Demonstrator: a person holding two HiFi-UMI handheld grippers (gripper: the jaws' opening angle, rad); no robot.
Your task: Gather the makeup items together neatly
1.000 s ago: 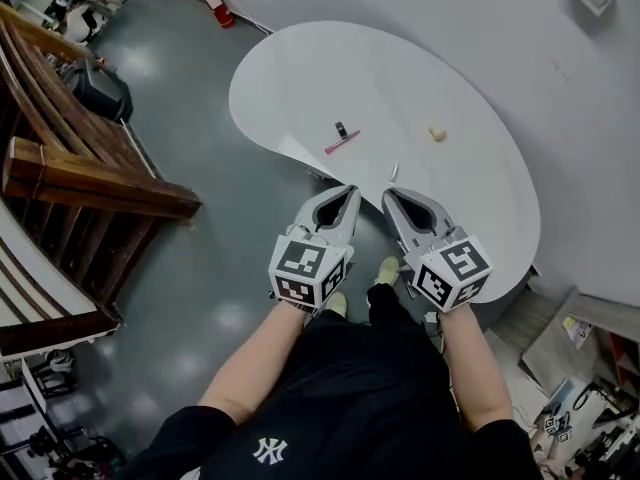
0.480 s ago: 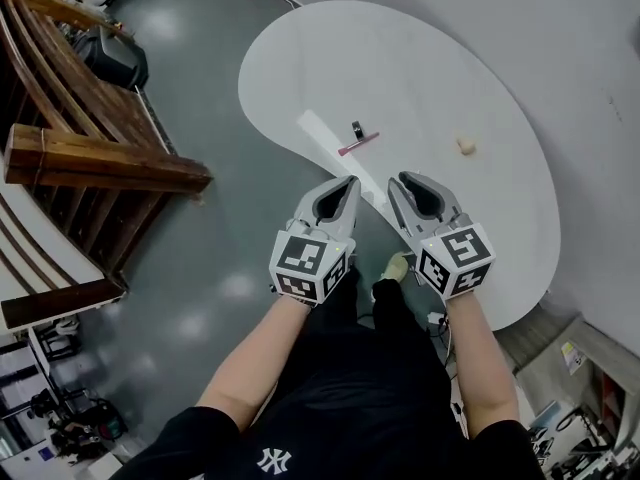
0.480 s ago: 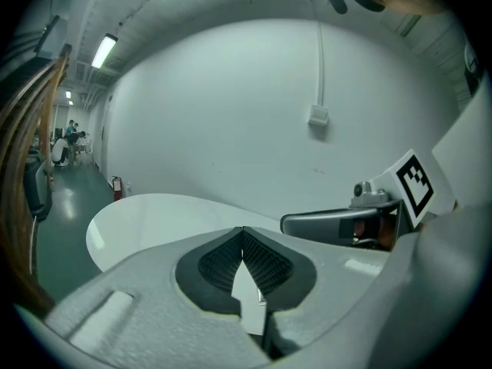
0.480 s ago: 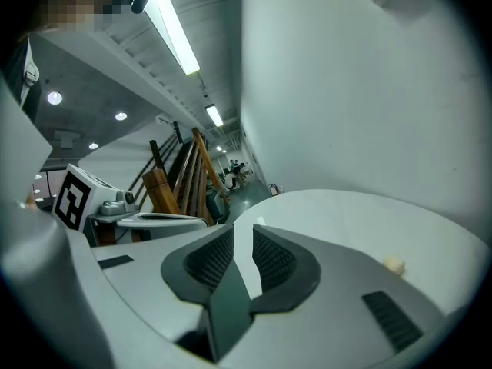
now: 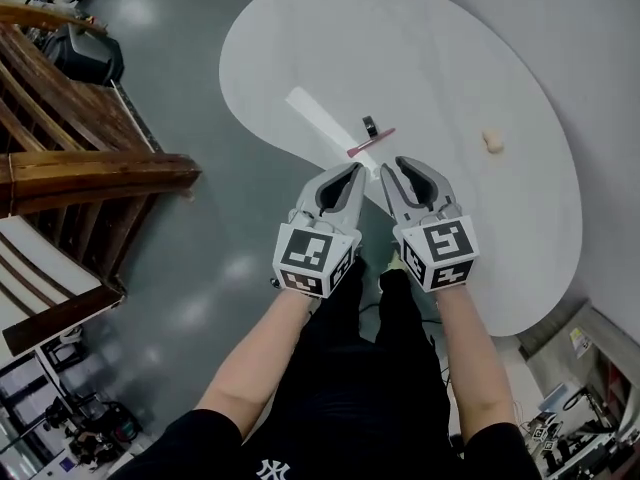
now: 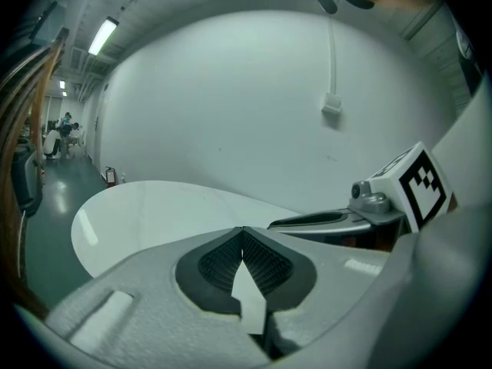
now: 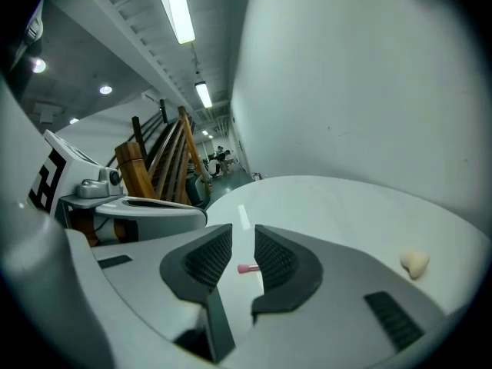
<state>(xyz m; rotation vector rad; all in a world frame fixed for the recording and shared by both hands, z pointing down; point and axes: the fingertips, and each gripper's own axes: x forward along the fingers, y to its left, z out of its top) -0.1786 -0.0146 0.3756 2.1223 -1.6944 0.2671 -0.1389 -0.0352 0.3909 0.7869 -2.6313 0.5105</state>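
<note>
On the white table (image 5: pixel 450 58) lie a pink stick (image 5: pixel 370 144), a small black item (image 5: pixel 369 126) just beyond it, and a cream sponge (image 5: pixel 491 140) off to the right. Both grippers hover side by side at the table's near edge, short of the stick. My left gripper (image 5: pixel 355 171) (image 6: pixel 243 233) is shut, its pads meeting at the tips with nothing held. My right gripper (image 5: pixel 395 165) (image 7: pixel 242 233) is open; its jaws have just been opening and nothing is between them. The pink stick (image 7: pixel 247 268) shows through their gap, farther off, and the sponge (image 7: pixel 415 263) lies to the right.
Heavy wooden beams (image 5: pixel 90 173) stand to the left of the table over a grey floor (image 5: pixel 200 228). A white wall (image 5: pixel 600 58) runs behind the table on the right. The person's legs and shoes are below the grippers.
Both grippers have moved forward and down to the table's near edge, close to the pink stick. The right gripper's jaws have opened from shut.
</note>
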